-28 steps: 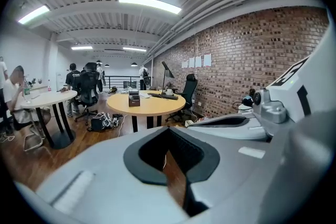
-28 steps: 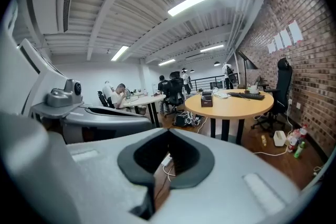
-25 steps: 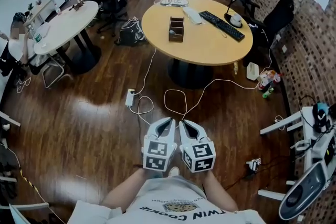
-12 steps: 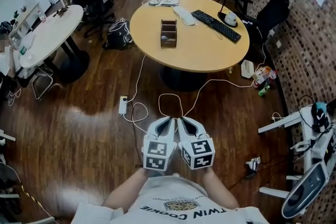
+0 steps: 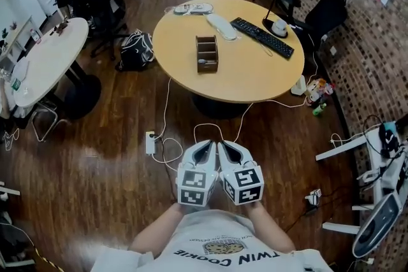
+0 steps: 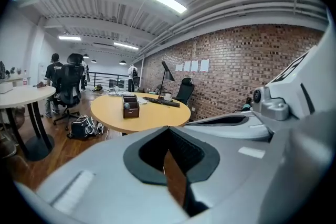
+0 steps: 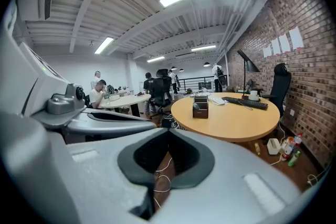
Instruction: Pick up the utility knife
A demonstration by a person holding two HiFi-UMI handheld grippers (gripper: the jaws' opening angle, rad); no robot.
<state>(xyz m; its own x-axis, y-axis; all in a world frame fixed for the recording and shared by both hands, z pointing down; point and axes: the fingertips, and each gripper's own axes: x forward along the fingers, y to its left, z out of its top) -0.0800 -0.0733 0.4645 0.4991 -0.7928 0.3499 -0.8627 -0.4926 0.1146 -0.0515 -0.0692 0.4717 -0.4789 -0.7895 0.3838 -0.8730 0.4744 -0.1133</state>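
The white left gripper (image 5: 205,146) and white right gripper (image 5: 224,146) sit side by side over the dark wooden floor (image 5: 108,162), each with jaws pressed together on nothing. Beyond, a round tan wooden table (image 5: 255,76) carries a small brown wooden compartment box (image 5: 206,54) and a black keyboard (image 5: 261,37). The utility knife is too small to make out.

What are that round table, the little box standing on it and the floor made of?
Round table: looks like light wood or wood-look laminate, smooth and matte, evenly tan. Little box: probably dark-stained wood, with thin divider walls. Floor: dark wooden planks, glossy, since plank seams and lamp reflections show.
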